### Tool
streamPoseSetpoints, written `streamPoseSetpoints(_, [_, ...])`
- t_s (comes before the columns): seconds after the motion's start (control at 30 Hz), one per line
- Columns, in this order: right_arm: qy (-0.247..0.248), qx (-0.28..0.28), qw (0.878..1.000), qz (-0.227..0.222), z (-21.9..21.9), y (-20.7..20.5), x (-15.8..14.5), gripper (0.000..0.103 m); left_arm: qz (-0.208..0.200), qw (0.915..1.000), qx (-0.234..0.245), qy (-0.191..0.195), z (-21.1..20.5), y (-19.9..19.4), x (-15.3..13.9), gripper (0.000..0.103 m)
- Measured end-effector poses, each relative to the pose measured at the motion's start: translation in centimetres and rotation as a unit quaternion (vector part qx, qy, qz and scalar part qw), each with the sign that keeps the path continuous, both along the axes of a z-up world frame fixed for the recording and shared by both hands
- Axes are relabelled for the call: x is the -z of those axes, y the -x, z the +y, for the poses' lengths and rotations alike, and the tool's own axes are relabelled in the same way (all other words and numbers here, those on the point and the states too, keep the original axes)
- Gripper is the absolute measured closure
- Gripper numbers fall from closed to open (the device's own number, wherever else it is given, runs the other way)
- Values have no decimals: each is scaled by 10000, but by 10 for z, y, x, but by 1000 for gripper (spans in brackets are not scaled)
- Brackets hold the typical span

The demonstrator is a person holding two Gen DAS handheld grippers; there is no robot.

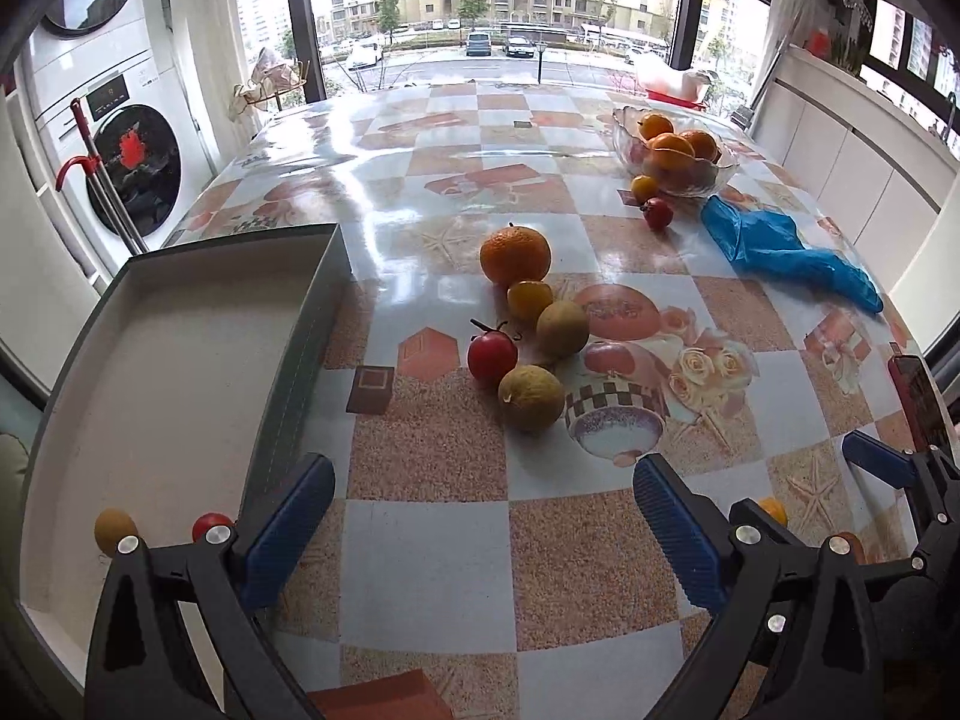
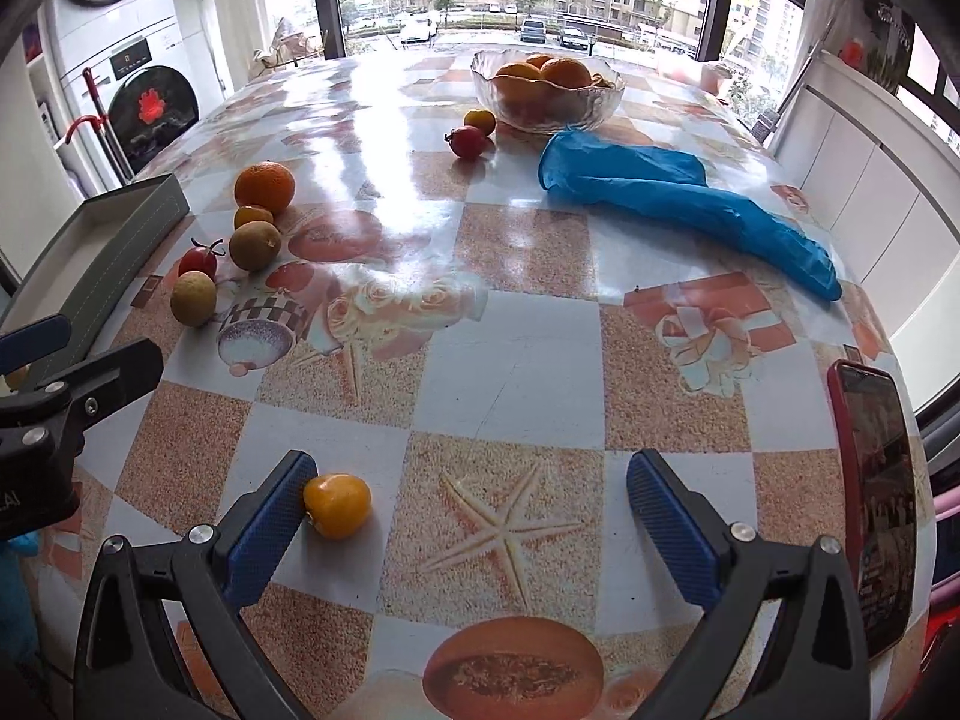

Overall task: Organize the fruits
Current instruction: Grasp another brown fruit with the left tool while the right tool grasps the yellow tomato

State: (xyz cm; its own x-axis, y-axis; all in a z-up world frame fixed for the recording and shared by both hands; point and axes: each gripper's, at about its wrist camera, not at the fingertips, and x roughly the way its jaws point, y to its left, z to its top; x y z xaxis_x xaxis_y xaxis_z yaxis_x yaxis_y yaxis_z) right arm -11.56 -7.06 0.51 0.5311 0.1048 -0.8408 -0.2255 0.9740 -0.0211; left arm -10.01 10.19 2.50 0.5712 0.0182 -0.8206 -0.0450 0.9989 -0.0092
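A cluster of fruit lies mid-table: a big orange [image 1: 515, 254] [image 2: 264, 186], a small yellow fruit [image 1: 529, 300], two brownish-green fruits [image 1: 562, 329] [image 1: 531, 398] and a red tomato [image 1: 492, 357] [image 2: 197, 261]. My left gripper [image 1: 483, 531] is open, hovering well short of them. A grey box [image 1: 162, 372] at the left holds a green fruit [image 1: 114, 531] and a red one [image 1: 210, 525]. My right gripper [image 2: 471, 525] is open; a small yellow-orange fruit [image 2: 337, 504] rests on the table against its left finger pad [image 2: 270, 528]. A glass bowl [image 2: 594, 105] holds oranges.
A blue plastic bag [image 2: 684, 204] lies at the right near the bowl, with a yellow fruit [image 2: 480, 120] and a red fruit [image 2: 467, 141] beside it. A red-cased phone [image 2: 876, 498] sits at the table's right edge. Washing machines [image 1: 114, 138] stand left of the table.
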Motion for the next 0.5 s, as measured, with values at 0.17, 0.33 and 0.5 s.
streamPoseSetpoints(0.17, [-14, -71, 10000, -17, 0, 0, 0, 0, 284, 9996, -28, 63, -5, -19, 12, 36])
streamPoseSetpoints(0.33, [-17, -74, 10000, -20, 0, 0, 0, 0, 342, 9991, -156, 170, -6, -26, 17, 41])
streamPoseSetpoints(0.5, [-19, -71, 10000, -21, 0, 0, 0, 0, 340, 9990, -231, 157, -5, -30, 17, 64])
